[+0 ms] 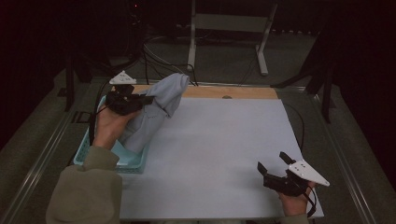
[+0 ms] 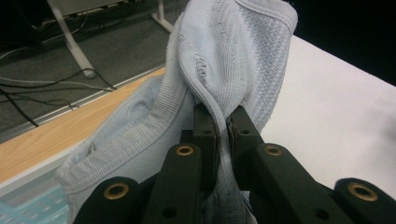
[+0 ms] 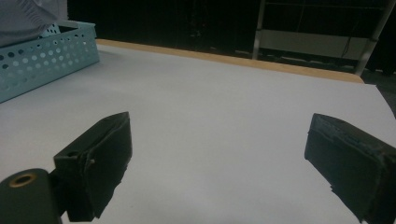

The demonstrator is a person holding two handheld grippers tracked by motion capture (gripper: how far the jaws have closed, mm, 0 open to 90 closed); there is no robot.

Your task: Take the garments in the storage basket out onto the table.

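Left tongs [image 2: 223,122] pinch pale garment [image 2: 233,56] (lower part hidden); right tongs [image 3: 219,163] gape.

Knitted, ribbed pale cloth garment [image 2: 233,51]; perforated plastic basket [image 3: 42,60]; matt white table [image 1: 219,154] with wood edge.

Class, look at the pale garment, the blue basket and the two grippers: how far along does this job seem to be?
Early. Done: the left gripper has shut on a fold of the pale knit garment and holds it above the blue perforated basket, its lower end trailing into the basket. In hand: carrying it toward the white table. Left, probably: laying it down. The right gripper waits open over the table, holding nothing.
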